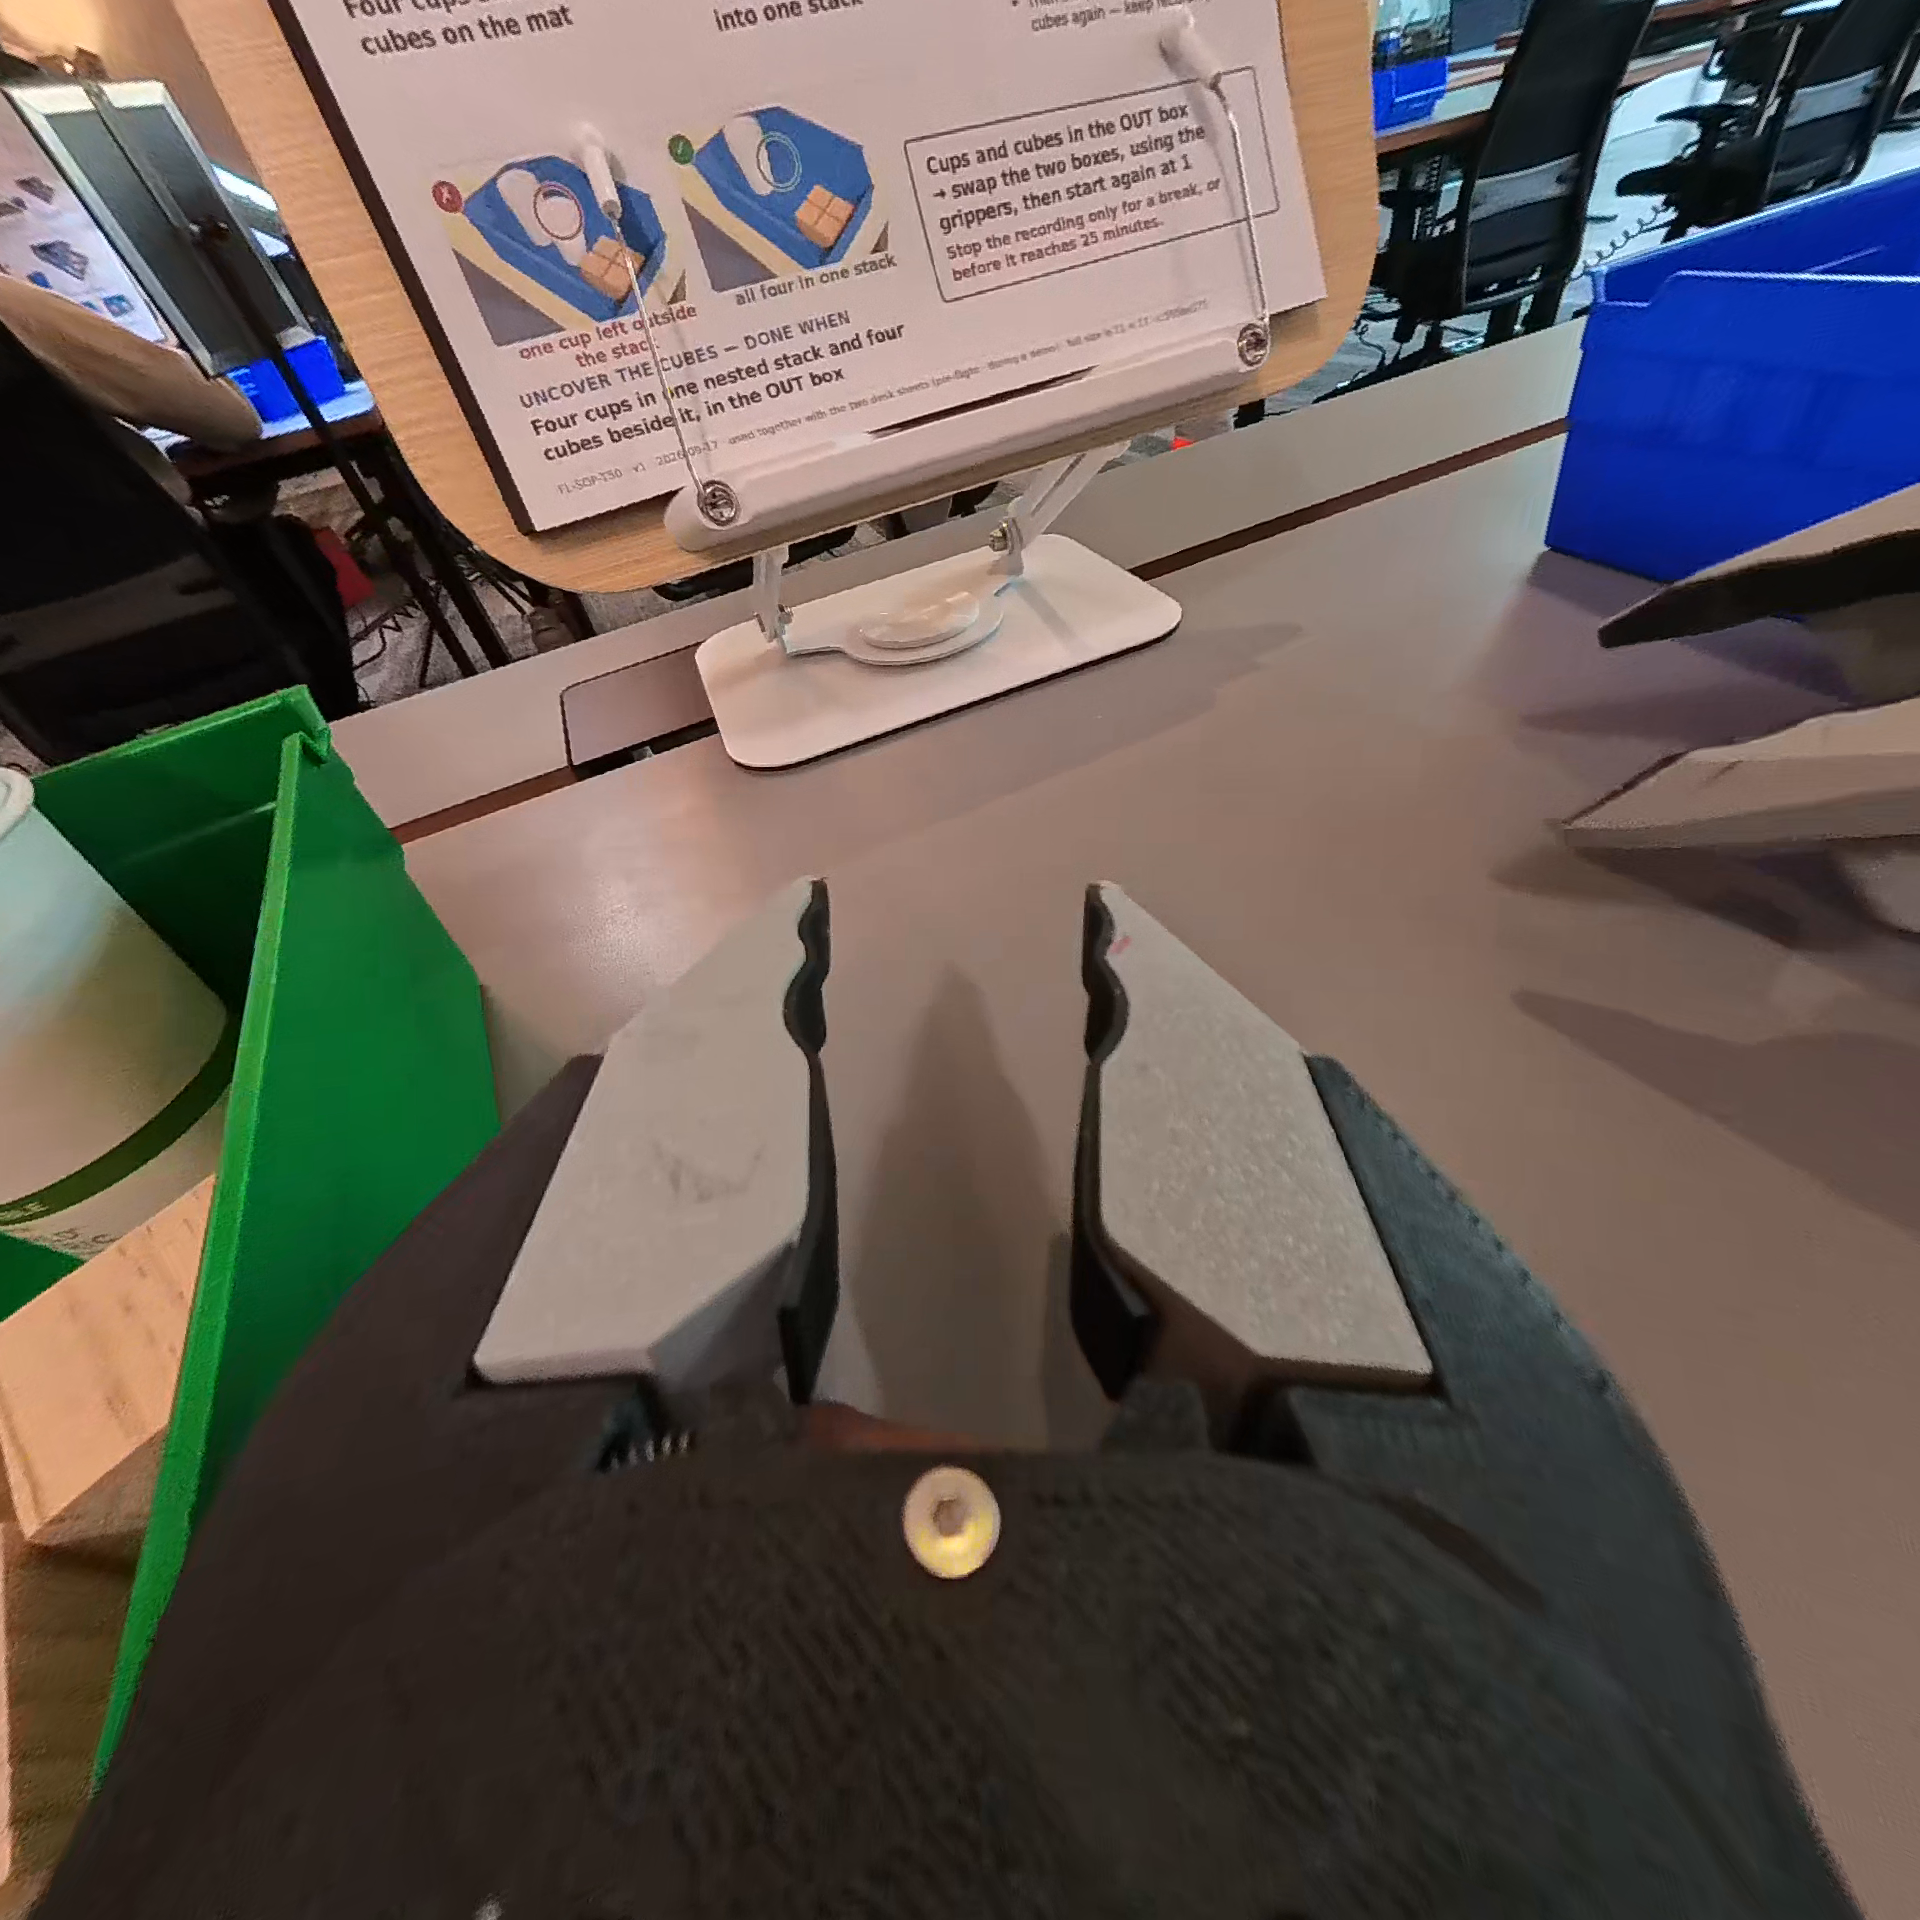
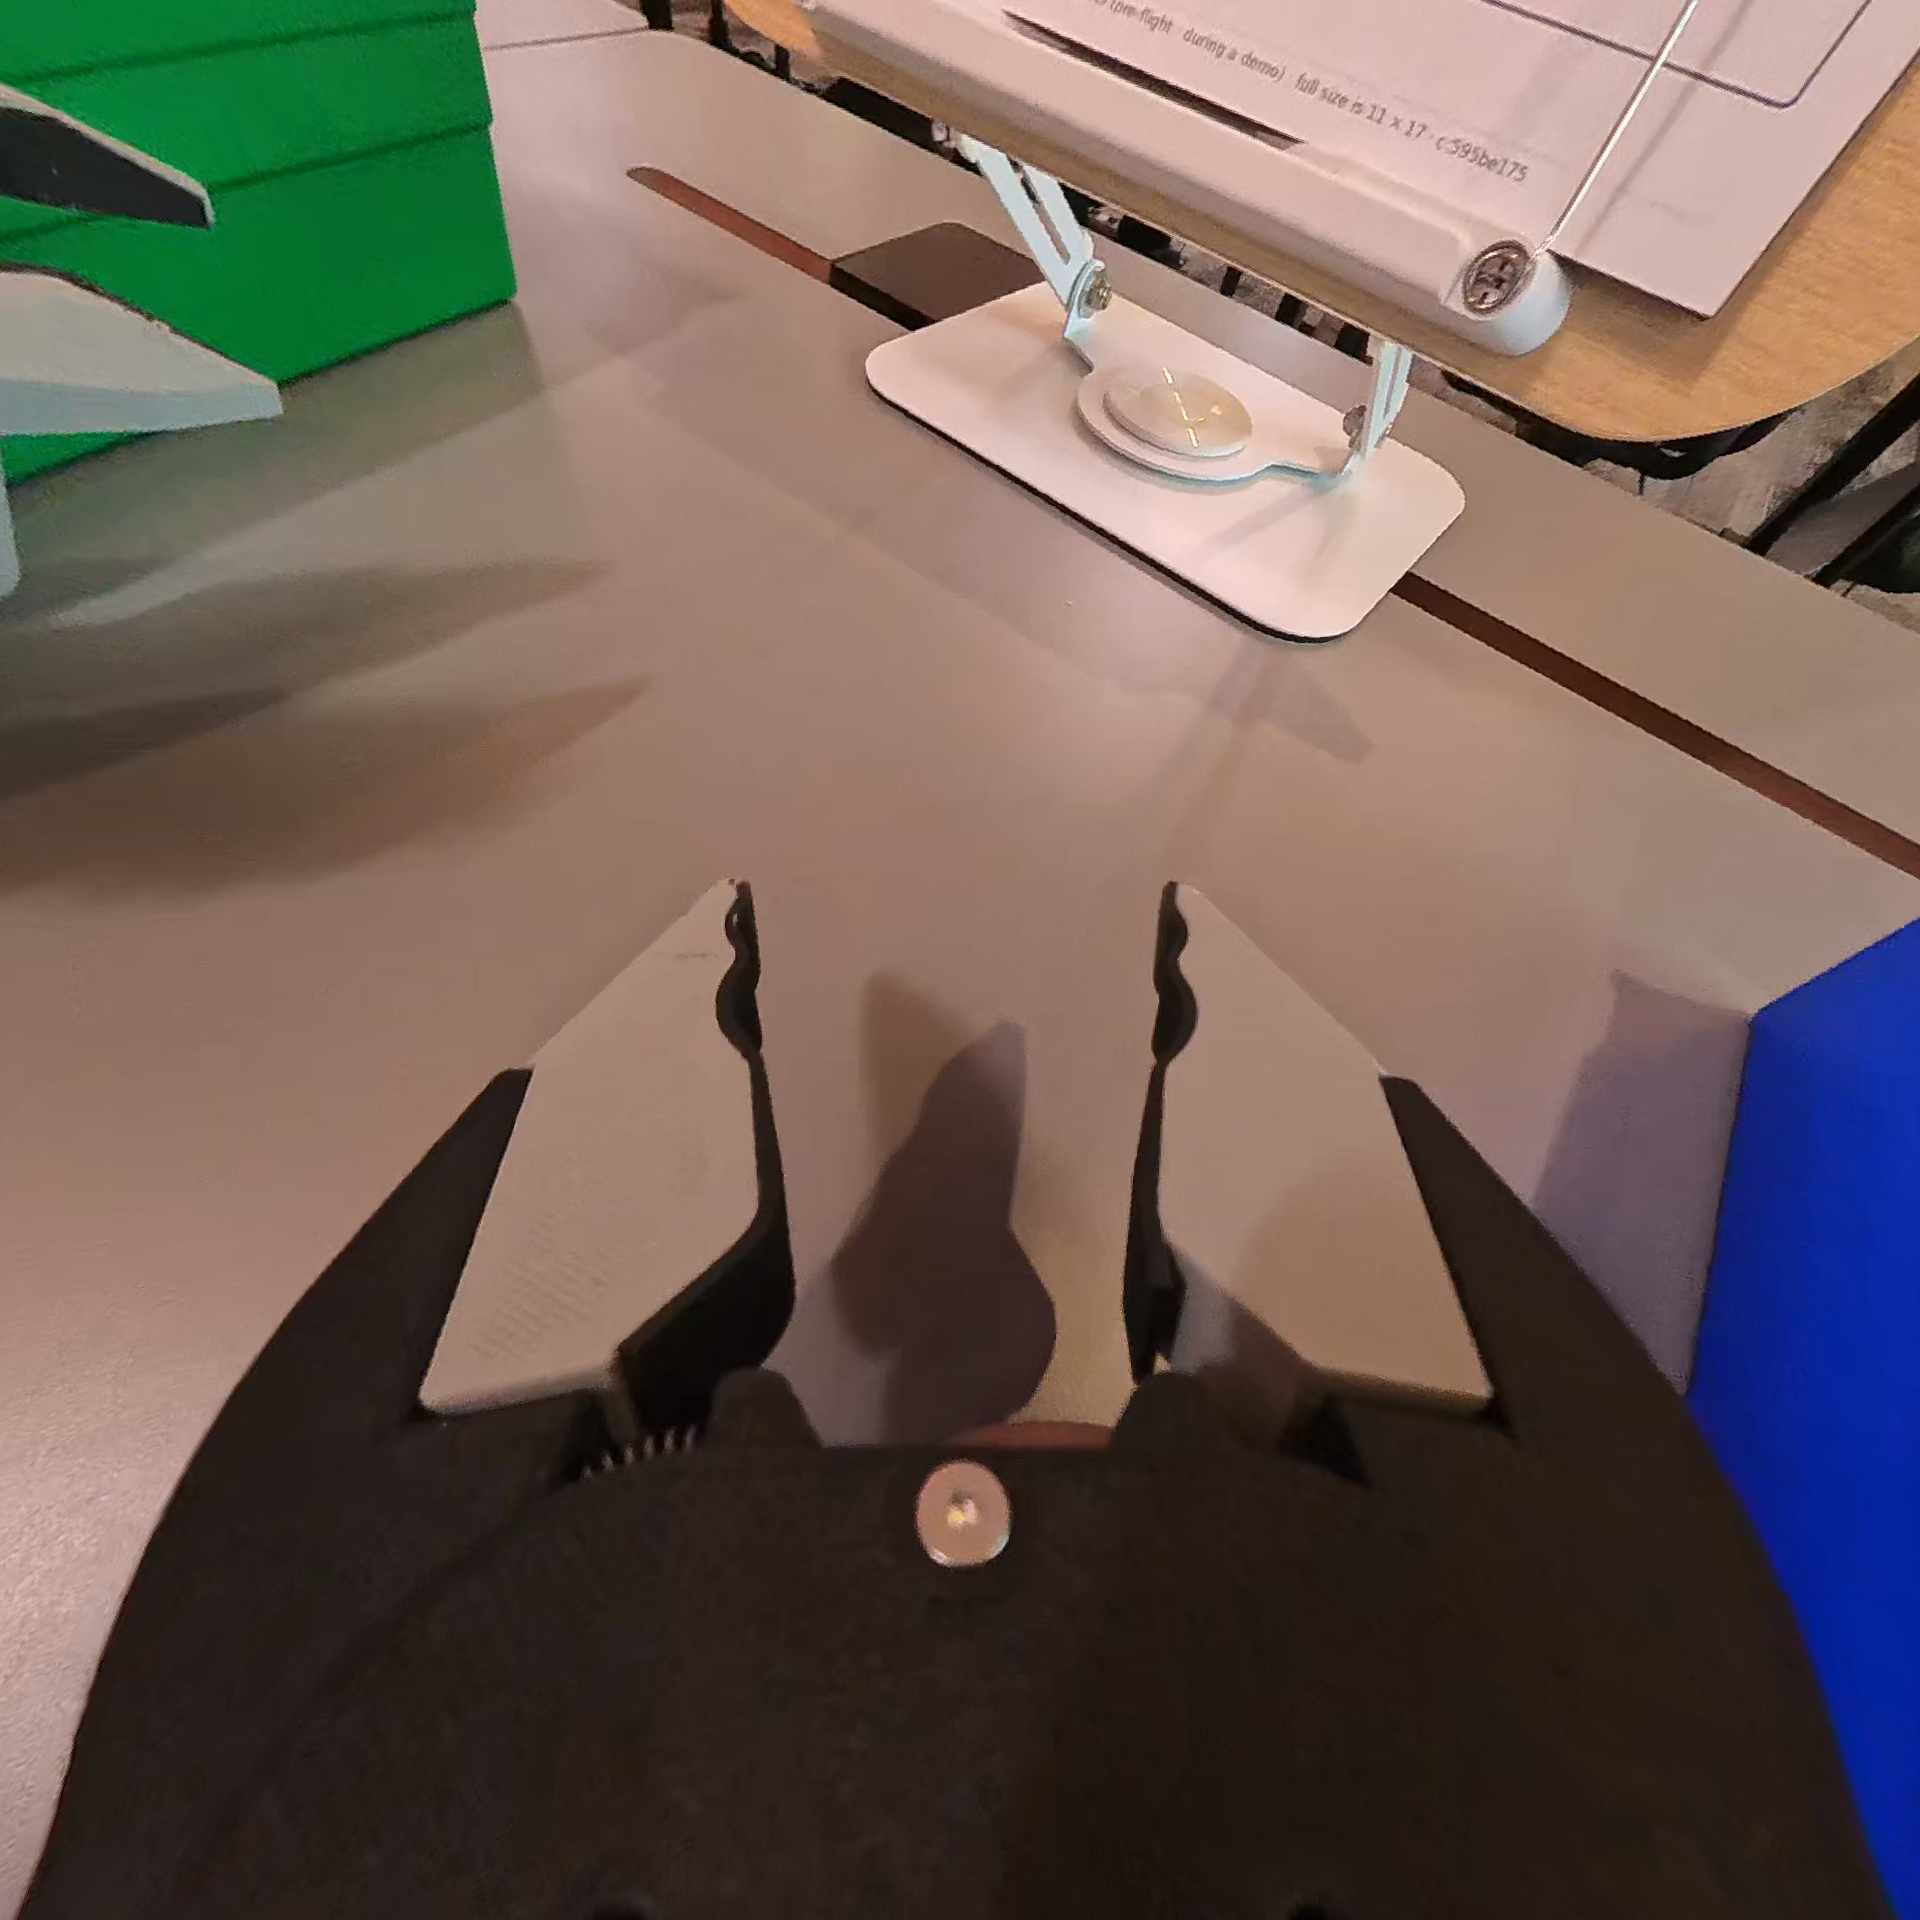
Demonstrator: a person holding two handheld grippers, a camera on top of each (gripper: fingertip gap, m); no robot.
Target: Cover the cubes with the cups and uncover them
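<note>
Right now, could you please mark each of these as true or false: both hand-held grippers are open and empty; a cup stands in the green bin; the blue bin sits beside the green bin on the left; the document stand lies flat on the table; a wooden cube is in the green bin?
1. Both the left hand-held gripper and the right hand-held gripper are open and empty. True.
2. A white cup stands in the green bin. True.
3. The blue bin sits beside the green bin. False: it is across the table, on the right.
4. The document stand lies flat. False: its board is propped up at a tilt.
5. A wooden cube is in the green bin. True.
</note>
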